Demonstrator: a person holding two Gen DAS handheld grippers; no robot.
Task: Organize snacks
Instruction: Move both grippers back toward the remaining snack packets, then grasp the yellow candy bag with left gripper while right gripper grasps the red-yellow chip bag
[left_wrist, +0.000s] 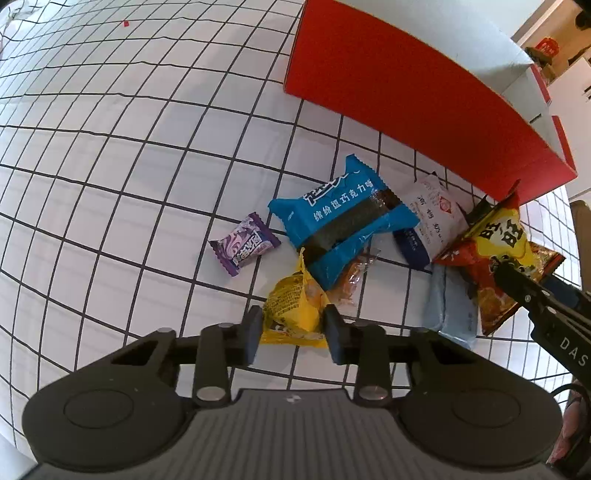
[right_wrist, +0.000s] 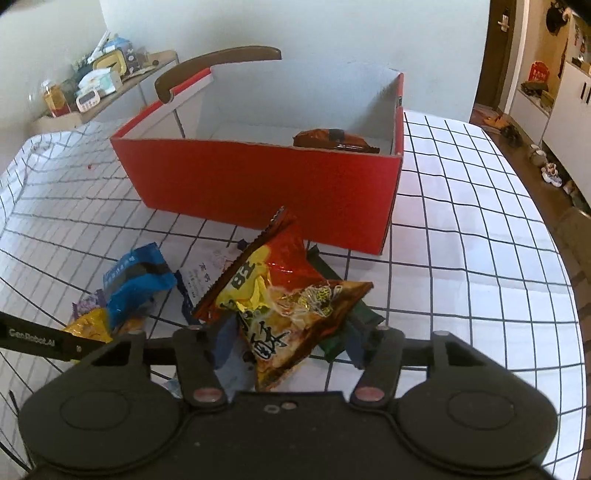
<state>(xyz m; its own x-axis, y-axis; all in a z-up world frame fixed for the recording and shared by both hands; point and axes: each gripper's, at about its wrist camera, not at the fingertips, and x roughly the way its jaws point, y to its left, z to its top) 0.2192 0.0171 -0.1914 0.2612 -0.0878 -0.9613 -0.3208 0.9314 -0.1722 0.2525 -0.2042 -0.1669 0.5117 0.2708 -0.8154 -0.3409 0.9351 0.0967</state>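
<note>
Left claw (left_wrist: 291, 328) is clamped on the yellow snack packet (left_wrist: 295, 306), right claw (right_wrist: 288, 339) grips the red-and-yellow chip bag (right_wrist: 288, 306), red box (right_wrist: 258, 181) just behind.

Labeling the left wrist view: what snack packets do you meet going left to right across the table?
purple candy packet → yellow packet between the left gripper fingers → blue packet → white packet → red-and-yellow snack bag in the right gripper. Overlapped packets under the pile left out.
</note>
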